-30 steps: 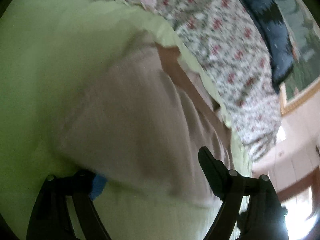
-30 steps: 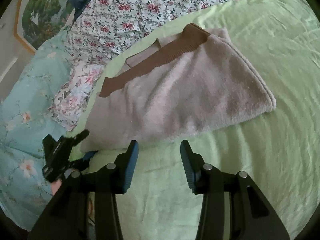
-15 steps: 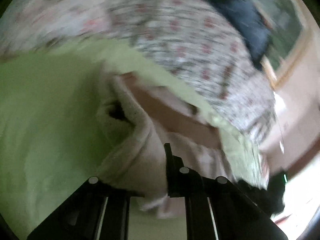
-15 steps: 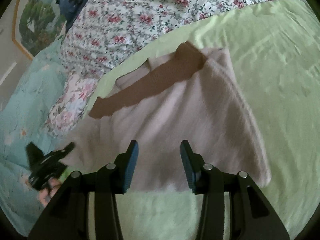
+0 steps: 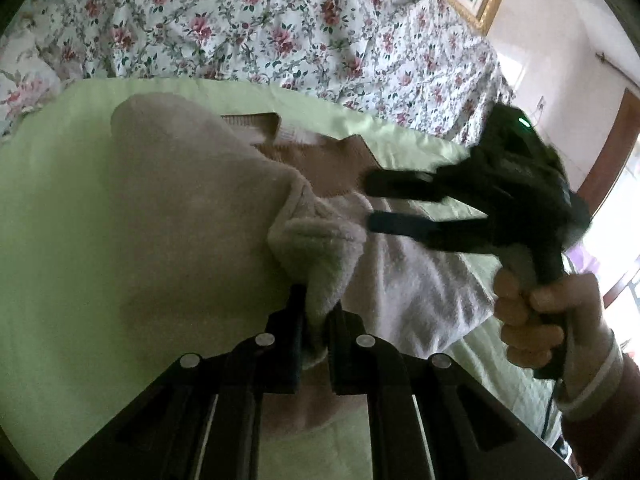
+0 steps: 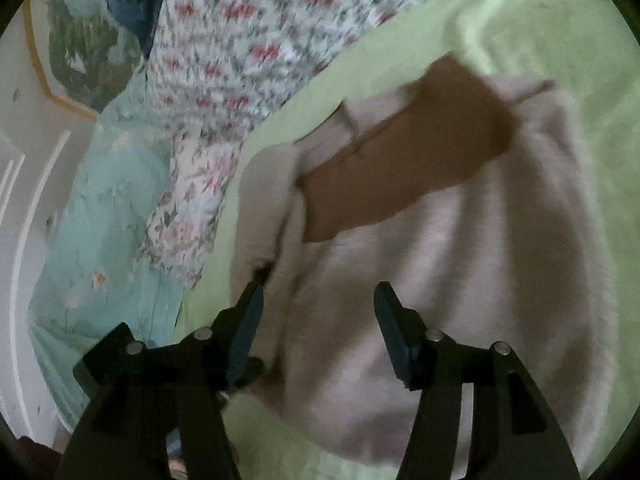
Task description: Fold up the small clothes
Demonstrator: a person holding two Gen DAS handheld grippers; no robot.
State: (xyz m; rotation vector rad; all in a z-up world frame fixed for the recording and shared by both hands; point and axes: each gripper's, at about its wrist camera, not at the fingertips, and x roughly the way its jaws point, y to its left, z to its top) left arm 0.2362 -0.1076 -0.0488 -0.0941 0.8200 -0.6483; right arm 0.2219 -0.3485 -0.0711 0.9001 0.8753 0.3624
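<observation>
A beige fleece garment [image 5: 180, 216] with a brown ribbed band [image 5: 320, 168] lies on the light green sheet [image 5: 52, 240]. My left gripper [image 5: 316, 308] is shut on a bunched edge of the garment and lifts it. My right gripper [image 5: 370, 204] shows in the left wrist view, open, its fingers over the garment near the brown band. In the right wrist view the right gripper [image 6: 316, 292] is open above the beige garment [image 6: 460, 280], with the brown band [image 6: 404, 168] ahead. The view is blurred.
A floral quilt [image 5: 260, 28] lies behind the green sheet. A teal floral cover [image 6: 100, 220] lies to the left in the right wrist view. A framed picture [image 6: 76, 40] hangs on the wall. A hand [image 5: 536, 316] holds the right gripper's handle.
My left gripper has closed on the garment's edge and pulled it up. My right gripper has opened wider and moved forward over the garment.
</observation>
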